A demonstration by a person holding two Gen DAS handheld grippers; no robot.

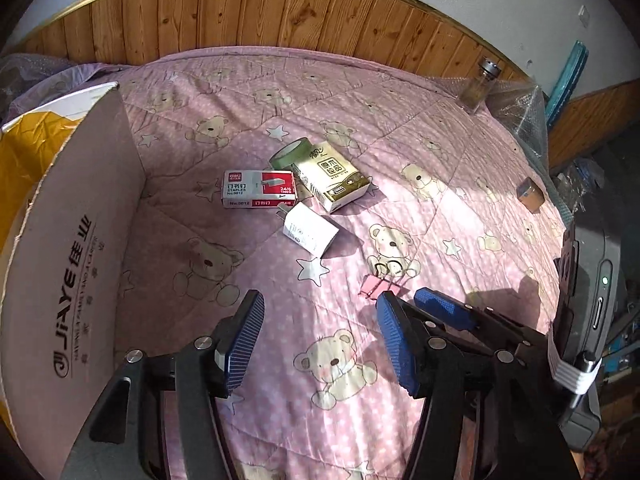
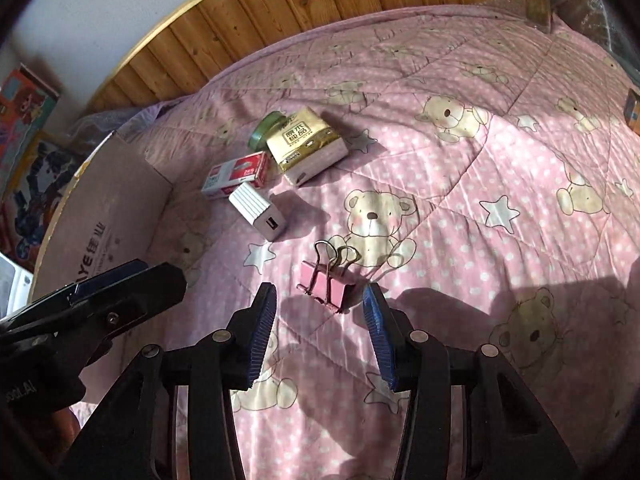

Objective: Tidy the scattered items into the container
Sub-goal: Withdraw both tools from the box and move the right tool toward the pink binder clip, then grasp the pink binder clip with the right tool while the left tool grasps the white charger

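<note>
Bedding first: the pink bear-print quilt (image 1: 400, 184) fills both views and is soft and creased, so anything you press on will sink or slide. At your left stands the cardboard box (image 1: 80, 248), its near flap upright between you and the opening — that is where everything has to go.

Next in size, the cluster mid-quilt: the gold tissue pack (image 2: 306, 146) lying against the green tape roll (image 2: 266, 130), the red-and-white staples box (image 2: 236, 174) just beside them, and the white charger (image 2: 258, 210) touching the staples box's near corner.

Smallest, and nearest you, is the pink binder clip (image 2: 326, 284), lying on its side with its wire handles pointing away from you. Your right gripper (image 2: 320, 328) is spread wide with nothing in it, the clip sitting just ahead of the gap and slightly toward the left pad. Your left gripper (image 1: 320, 344) is likewise released and empty, hovering over bare quilt near the box.

Risks, as I judge them: close off-centre and one pad will nudge the clip across the slick fabric rather than pinch it; catch only the wire handles and they will fold, letting it drop. Dip too low and you will gather quilt along with it. Carrying it left, mind the raised flap and your other gripper.
</note>
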